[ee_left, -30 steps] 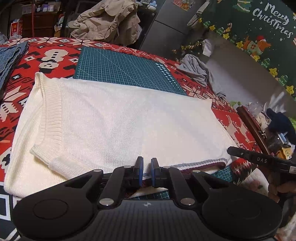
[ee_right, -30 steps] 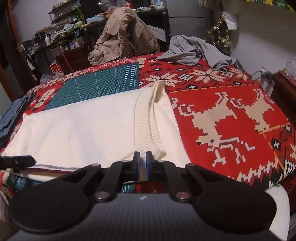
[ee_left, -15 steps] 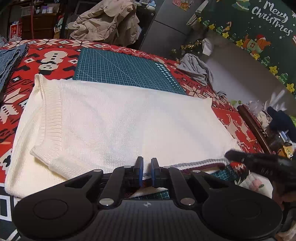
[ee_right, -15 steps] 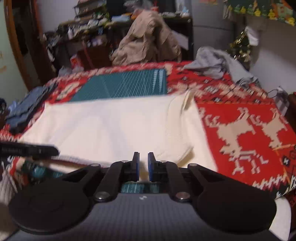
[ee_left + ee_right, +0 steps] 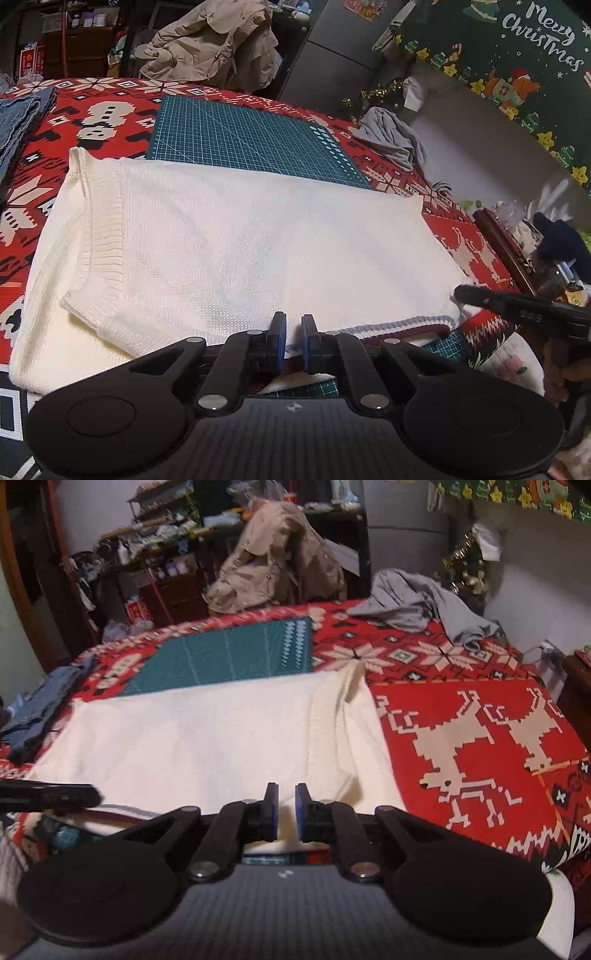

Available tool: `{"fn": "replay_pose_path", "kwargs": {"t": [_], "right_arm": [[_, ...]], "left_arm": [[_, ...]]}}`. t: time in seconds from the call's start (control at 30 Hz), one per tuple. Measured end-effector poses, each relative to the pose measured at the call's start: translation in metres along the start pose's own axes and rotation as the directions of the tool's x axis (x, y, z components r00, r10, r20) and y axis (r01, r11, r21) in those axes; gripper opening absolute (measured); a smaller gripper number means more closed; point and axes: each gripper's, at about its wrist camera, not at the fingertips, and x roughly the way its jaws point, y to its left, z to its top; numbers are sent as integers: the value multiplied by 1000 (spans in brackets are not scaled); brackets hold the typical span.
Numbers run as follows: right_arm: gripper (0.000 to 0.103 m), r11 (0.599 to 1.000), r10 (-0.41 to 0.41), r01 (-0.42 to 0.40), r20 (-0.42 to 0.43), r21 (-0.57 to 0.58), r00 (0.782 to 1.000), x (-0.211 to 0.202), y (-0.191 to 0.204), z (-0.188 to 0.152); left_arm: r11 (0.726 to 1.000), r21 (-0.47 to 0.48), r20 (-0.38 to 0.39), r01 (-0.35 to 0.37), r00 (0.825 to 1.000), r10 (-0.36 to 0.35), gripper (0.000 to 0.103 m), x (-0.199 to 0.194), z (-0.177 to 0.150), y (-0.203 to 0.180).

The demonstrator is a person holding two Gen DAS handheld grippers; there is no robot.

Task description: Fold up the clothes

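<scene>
2 pairs of tongs sit at the near edge of the worktop, each nearly closed with a slim gap between its blue pads. The left tongs [image 5: 293, 326] are clenched over the near hem of the cream knit sweater [image 5: 240, 251], but whether cloth is actually pinched between the pads cannot be told. The right tongs [image 5: 285, 805] have the same narrow gap, with sweater fabric showing behind it; a grip cannot be confirmed there either. Each pair shows as a dark bar at the side of the other's view.

The sweater lies flat across the near half of the worktop, its ribbed band toward the left edge in the left view, and a grey and maroon striped trim [image 5: 399, 326] peeks out under its near edge. Beneath it lie a green cutting mat [image 5: 243, 138] and a red patterned cloth [image 5: 480, 738]. A crumpled grey garment [image 5: 417, 602] rests at the far right corner, folded denim [image 5: 18, 118] at the far left.
</scene>
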Motion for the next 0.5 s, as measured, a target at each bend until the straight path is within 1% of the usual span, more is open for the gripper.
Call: {"fn": "replay_pose_path", "kwargs": {"t": [0.07,0.13,0.23,0.33,0.4,0.47,0.5], "right_arm": [[9,999,-11,12,-28,34,1000,7,-7,-2],[8,997,-3,5,-29,72,1000,4,-15,-6],[11,997,-28,30,-32,75,999,-3,-20,-6],[13,996,-14,17,-40,82,999,-10,-23,-2],[30,997,-6,9,-42,82,999,-14,-23,2],[34,998,-4,7,-40,70,999,-20,-21,7],[42,998,-4,6,-39,63,999,-22,-19,10]], "left_arm": [[1000,-1,1,2,1000,-2,9,0,0,1],[1000,-4,2,4,1000,-4,9,0,0,1],[1000,-4,2,6,1000,-6,9,0,0,2],[1000,-1,1,5,1000,-5,9,0,0,1],[1000,-1,2,5,1000,-5,9,0,0,1],[1000,-2,3,5,1000,-5,9,0,0,1],[1000,-2,3,5,1000,-5,9,0,0,1]]}}
